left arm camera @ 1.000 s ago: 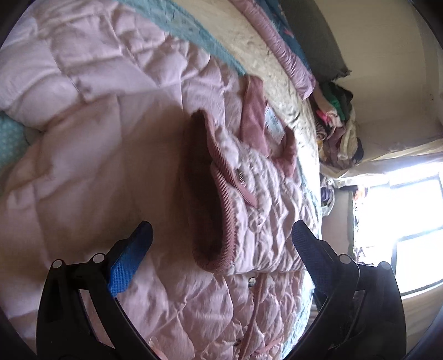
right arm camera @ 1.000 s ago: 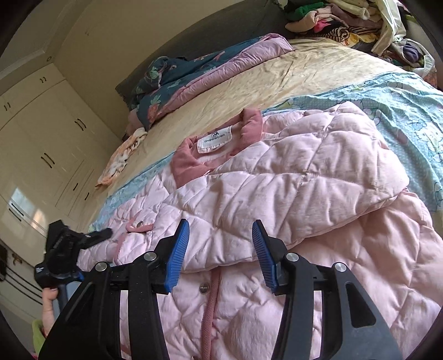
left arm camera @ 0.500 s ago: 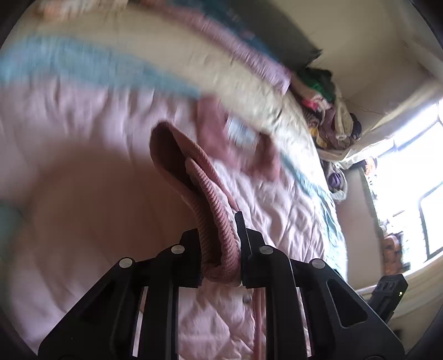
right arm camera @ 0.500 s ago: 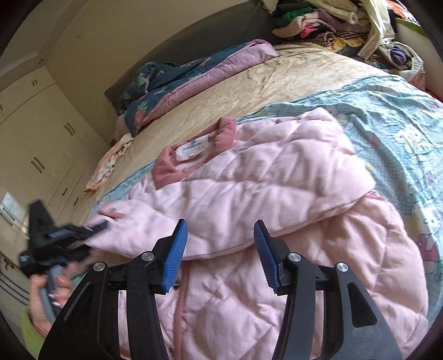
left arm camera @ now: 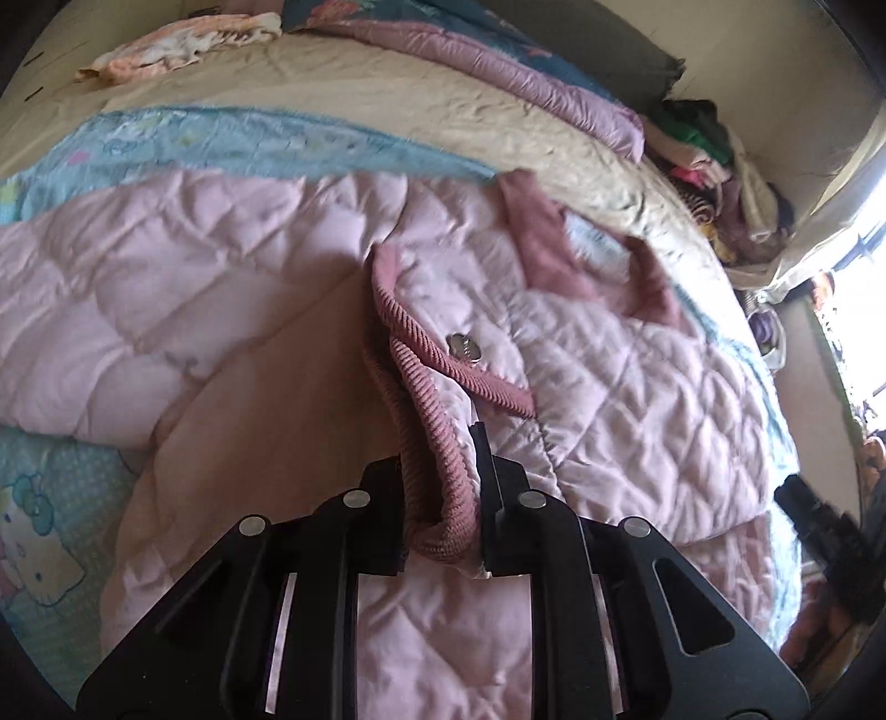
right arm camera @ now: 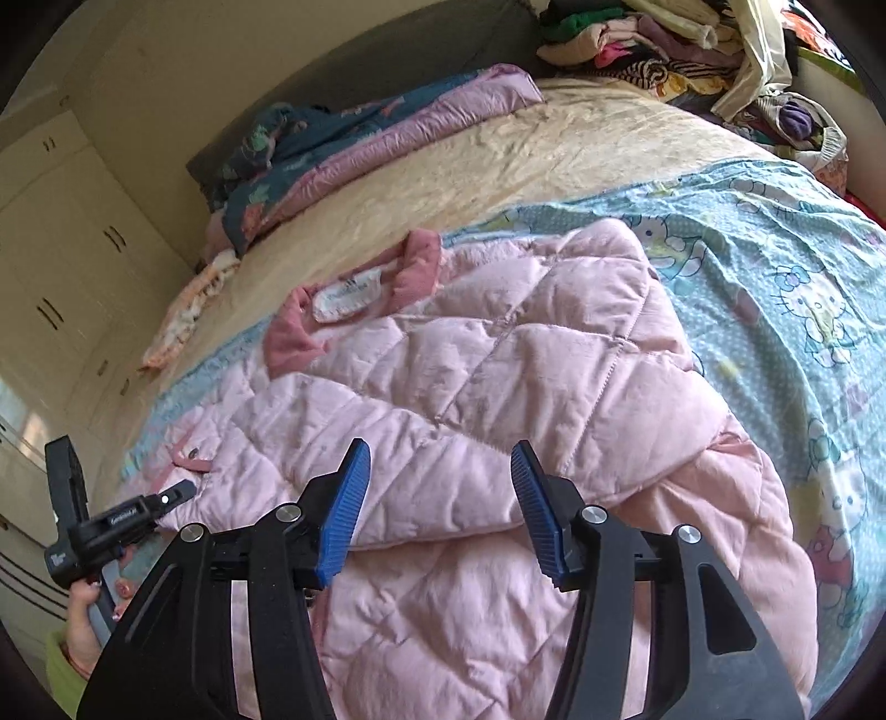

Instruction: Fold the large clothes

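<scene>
A pink quilted jacket (left arm camera: 609, 360) (right arm camera: 498, 360) lies spread on the bed, its dark pink collar (right arm camera: 415, 266) at the far side. My left gripper (left arm camera: 443, 459) is shut on the ribbed dark pink cuff (left arm camera: 437, 487) of one sleeve and holds it slightly off the jacket. In the right wrist view the left gripper (right arm camera: 166, 501) shows at the lower left, held by a hand. My right gripper (right arm camera: 437, 487) hovers over the other sleeve, which is folded across the chest. Its jaws are opening, and the blue pads (right arm camera: 343, 509) press on nothing.
A blue cartoon-print sheet (right arm camera: 775, 277) covers the near part of the bed over a beige cover (right arm camera: 554, 149). A folded quilt (right arm camera: 360, 144) lies at the head. A pile of clothes (right arm camera: 664, 50) fills the far right corner. Cupboards (right arm camera: 61, 232) stand on the left.
My left gripper went from open around the cuff to shut on it, then rolled and lifted it. My right gripper shifted slightly over the folded sleeve and its jaws widened.
</scene>
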Tool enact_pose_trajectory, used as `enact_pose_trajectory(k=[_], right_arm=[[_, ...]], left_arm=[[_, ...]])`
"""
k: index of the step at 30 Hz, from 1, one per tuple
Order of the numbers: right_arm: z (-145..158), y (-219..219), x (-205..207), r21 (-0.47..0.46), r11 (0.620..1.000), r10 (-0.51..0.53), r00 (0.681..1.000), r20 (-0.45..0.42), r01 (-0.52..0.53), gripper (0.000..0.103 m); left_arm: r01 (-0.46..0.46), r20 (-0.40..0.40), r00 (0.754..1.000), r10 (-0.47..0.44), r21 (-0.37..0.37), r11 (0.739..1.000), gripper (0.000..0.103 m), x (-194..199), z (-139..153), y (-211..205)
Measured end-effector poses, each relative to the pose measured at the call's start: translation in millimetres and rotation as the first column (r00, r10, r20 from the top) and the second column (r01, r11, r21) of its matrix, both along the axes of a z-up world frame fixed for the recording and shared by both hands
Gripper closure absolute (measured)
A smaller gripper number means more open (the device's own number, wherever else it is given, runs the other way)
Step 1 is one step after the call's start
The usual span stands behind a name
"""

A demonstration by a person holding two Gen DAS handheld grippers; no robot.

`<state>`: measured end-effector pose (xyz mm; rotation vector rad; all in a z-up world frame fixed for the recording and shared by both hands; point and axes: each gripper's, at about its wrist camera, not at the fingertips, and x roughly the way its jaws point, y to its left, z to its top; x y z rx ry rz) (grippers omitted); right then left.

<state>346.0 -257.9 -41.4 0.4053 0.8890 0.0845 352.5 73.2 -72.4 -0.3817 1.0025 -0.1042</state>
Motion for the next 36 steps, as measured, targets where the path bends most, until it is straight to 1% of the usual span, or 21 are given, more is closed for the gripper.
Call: enact_pose_trajectory(k=[2,4,6,9,11,14,16,18,19,20,21,22,23,25,26,28,32,36], right_arm=[[-6,-3,8,-0.001,1.000,-0.014,0.999,-0.030,0.014,0.046],[-21,-8,17,-0.022,0.999,-0.044,0.994,-0.098,0.042,0.046],[-39,-12,24,-0.007,0.999,-0.045,0.987,-0.153,0.044,0.046],[-53,-12,27,-0.006,0.998,-0.057,0.983,-0.177,0.057,0.046],[-50,-9,25,-0.008,0.998,-0.070,0.983,-0.169,0.070,0.045],[-39,-3,17,0.014,0.999,-0.047,0.989,-0.142,0.050,0.039],[-31,2,10,0.030,0.999,-0.035,0.993,-0.111,0.039,0.036],[-23,9,2,0.048,0.998,-0.025,0.996,-0.086,0.030,0.028],[-20,12,0,0.053,0.998,-0.021,0.997,-0.077,0.025,0.026],[-18,15,-1,0.056,0.998,-0.018,0.997,-0.071,0.022,0.021],[-14,19,-4,0.056,0.998,-0.015,0.998,-0.062,0.018,0.018],[-11,21,-6,0.054,0.998,-0.014,0.998,-0.057,0.018,0.017],[-9,25,-8,0.053,0.998,-0.013,0.999,-0.052,0.015,0.017],[-3,32,-11,0.056,0.998,-0.008,0.999,-0.042,0.010,0.016],[-1,35,-11,0.057,0.998,-0.004,0.999,-0.040,0.007,0.016],[5,43,-14,0.054,0.999,0.006,0.999,-0.032,-0.004,0.016],[14,60,-19,0.046,0.999,0.023,1.000,-0.005,-0.022,0.016],[22,77,-21,0.038,0.998,0.043,0.999,0.013,-0.043,0.016]], left_arm=[[0.000,-0.009,1.000,0.000,0.006,1.000,0.092,0,-5,0],[-0.002,-0.014,1.000,0.002,0.005,1.000,0.092,0,-8,1],[0.000,-0.014,1.000,0.000,0.007,1.000,0.091,0,-9,1],[0.010,-0.018,1.000,-0.009,0.016,1.000,0.088,-1,-8,-2],[0.018,-0.019,1.000,-0.018,0.030,0.999,0.087,-4,-4,-4],[0.022,0.000,1.000,-0.022,0.074,0.997,0.081,-10,4,-6],[0.021,0.009,1.000,-0.022,0.074,0.997,0.070,-15,11,-3],[0.026,0.013,1.000,-0.027,0.068,0.997,0.060,-18,16,-2],[0.034,0.010,0.999,-0.034,0.053,0.998,0.056,-21,20,0],[0.035,0.010,0.999,-0.036,0.042,0.998,0.053,-23,23,1],[0.033,0.013,0.999,-0.034,0.041,0.999,0.044,-25,25,2],[0.029,0.018,0.999,-0.030,0.046,0.999,0.036,-28,29,4],[0.025,0.021,0.999,-0.026,0.047,0.999,0.033,-30,30,4],[0.015,0.024,1.000,-0.016,0.040,0.999,0.020,-34,34,8],[0.009,0.027,1.000,-0.010,0.034,0.999,0.018,-37,36,11],[-0.003,0.029,1.000,0.002,0.038,0.999,0.010,-40,40,14],[-0.025,0.035,0.999,0.023,0.042,0.999,0.009,-47,45,24],[-0.048,0.044,0.998,0.045,0.062,0.997,0.009,-55,50,35]])
